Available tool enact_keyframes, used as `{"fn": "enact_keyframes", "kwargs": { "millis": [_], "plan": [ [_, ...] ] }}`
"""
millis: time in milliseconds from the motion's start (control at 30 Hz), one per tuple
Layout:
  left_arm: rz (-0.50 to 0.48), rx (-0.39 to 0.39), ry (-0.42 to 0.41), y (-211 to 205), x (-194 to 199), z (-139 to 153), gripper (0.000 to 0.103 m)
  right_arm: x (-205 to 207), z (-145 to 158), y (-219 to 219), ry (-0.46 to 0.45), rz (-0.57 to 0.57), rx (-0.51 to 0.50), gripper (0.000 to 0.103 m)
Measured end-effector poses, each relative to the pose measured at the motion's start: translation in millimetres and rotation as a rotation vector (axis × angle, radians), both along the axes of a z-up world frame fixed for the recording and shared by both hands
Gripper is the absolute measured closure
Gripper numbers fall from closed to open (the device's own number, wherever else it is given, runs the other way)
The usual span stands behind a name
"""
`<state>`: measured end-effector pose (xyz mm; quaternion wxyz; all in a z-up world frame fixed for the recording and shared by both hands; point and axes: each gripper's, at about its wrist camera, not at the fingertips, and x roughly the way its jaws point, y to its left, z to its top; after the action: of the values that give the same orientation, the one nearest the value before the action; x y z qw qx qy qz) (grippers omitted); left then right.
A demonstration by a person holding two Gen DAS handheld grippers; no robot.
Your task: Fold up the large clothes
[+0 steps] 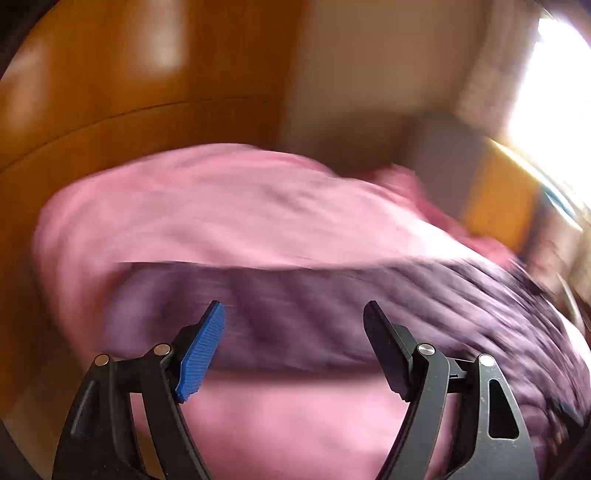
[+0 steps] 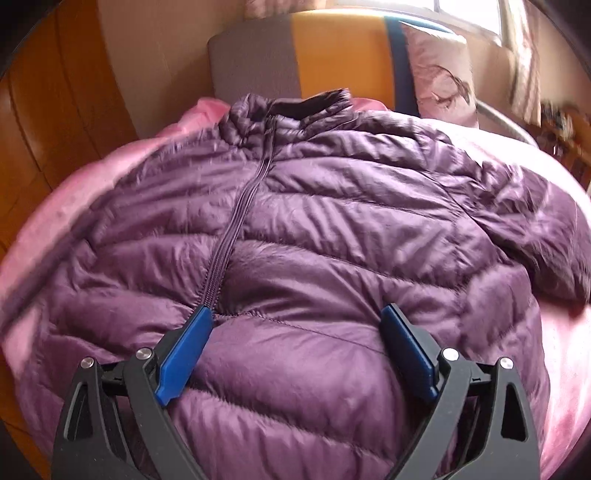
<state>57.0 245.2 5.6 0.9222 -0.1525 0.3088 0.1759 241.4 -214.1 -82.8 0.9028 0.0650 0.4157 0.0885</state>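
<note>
Right wrist view looks down on a purple quilted jacket [image 2: 314, 229] spread front-up on a bed with a pink cover [image 2: 565, 369]. Its collar [image 2: 295, 107] points toward the head of the bed, where a headboard [image 2: 332, 55] in grey, orange and blue panels stands, and its zipper [image 2: 243, 199] runs closed from the collar down toward the hem. One sleeve [image 2: 546, 221] lies out toward the right side of the bed, near the edge of the cover. A pale pillow [image 2: 439, 74] leans against the headboard at the right, under a bright window [image 2: 465, 11]. The right gripper [image 2: 297, 314] hangs over the lower front of the jacket with its jaws spread wide; the left blue pad sits at the bottom end of the zipper, and nothing is pinched between the pads. Whether the tips touch the fabric cannot be told. Left wrist view is badly blurred. The left gripper [image 1: 293, 314] also stands with its jaws spread apart and nothing between them, above the left edge of the jacket [image 1: 332, 314], with pink cover [image 1: 221, 206] showing beyond and below it. Wooden panelling [image 1: 129, 74] fills the left of that view and glare from the window washes out the right.
</note>
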Motion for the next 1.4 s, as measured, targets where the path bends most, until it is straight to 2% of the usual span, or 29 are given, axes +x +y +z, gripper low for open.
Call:
{"fn": "enact_keyframes", "kwargs": {
  "millis": [100, 167, 300, 433, 533, 667, 733, 767, 800, 833, 867, 967, 1067, 1133, 1200, 1300, 1400],
  "plan": [
    [-0.226, -0.034, 0.002, -74.9, 31.3, -12.1, 0.028, -12.8, 7.0, -40.2, 0.005, -0.092, 0.101, 0.014],
    [-0.339, -0.044, 0.013, -116.0, 47.5, -20.7, 0.028, -23.3, 13.8, -79.6, 0.000, -0.188, 0.171, 0.015],
    [-0.534, 0.027, 0.048, -199.2, 66.9, -41.7, 0.028, -47.9, 20.9, -177.3, -0.020, -0.449, 0.305, 0.017],
    [-0.589, -0.005, 0.130, -222.2, 73.2, -66.2, 0.028, -73.5, 8.0, -281.9, -0.009, -0.717, 0.462, 0.028],
    [-0.588, -0.031, 0.160, -224.3, 72.4, -81.0, 0.028, -87.1, 2.8, -338.5, -0.036, -0.853, 0.552, 0.034],
    [-0.588, -0.045, 0.163, -222.8, 74.5, -88.2, 0.028, -85.2, 7.6, -381.8, -0.068, -0.960, 0.615, 0.034],
    [-0.587, -0.029, 0.168, -226.9, 76.3, -90.4, 0.028, -79.7, 7.9, -398.5, -0.065, -1.001, 0.637, 0.038],
    [-0.586, -0.021, 0.170, -227.8, 76.4, -91.6, 0.028, -77.2, 8.1, -405.8, -0.052, -1.017, 0.632, 0.054],
    [-0.585, -0.018, 0.170, -228.9, 77.5, -91.9, 0.028, -75.4, 7.9, -411.2, -0.036, -1.027, 0.621, 0.081],
    [-0.583, -0.017, 0.170, -227.9, 77.6, -91.0, 0.028, -74.1, 8.0, -414.9, -0.014, -1.033, 0.603, 0.093],
    [-0.579, -0.020, 0.169, -227.5, 77.8, -91.8, 0.028, -75.8, 10.0, -416.5, -0.005, -1.039, 0.581, 0.097],
    [-0.562, -0.020, 0.170, -226.5, 77.0, -93.0, 0.028, -89.4, 19.9, -411.8, -0.014, -1.048, 0.447, 0.099],
    [-0.546, -0.003, 0.174, -228.8, 76.8, -94.5, 0.028, -98.2, 6.9, -398.5, 0.023, -1.051, 0.320, 0.101],
    [-0.542, 0.007, 0.177, -227.7, 76.9, -94.4, 0.028, -89.2, 6.2, -392.2, 0.027, -1.033, 0.245, 0.100],
    [-0.545, 0.002, 0.185, -224.3, 77.7, -92.5, 0.028, -81.3, 5.1, -388.3, 0.041, -1.032, 0.214, 0.099],
    [-0.553, -0.050, 0.170, -212.0, 75.5, -84.7, 0.028, -68.3, 5.8, -383.4, 0.059, -1.010, 0.141, 0.099],
    [-0.511, -0.073, 0.135, -194.6, 67.3, -72.6, 0.028, -63.0, 4.4, -382.9, 0.075, -0.991, 0.091, 0.099]
  ]
}}
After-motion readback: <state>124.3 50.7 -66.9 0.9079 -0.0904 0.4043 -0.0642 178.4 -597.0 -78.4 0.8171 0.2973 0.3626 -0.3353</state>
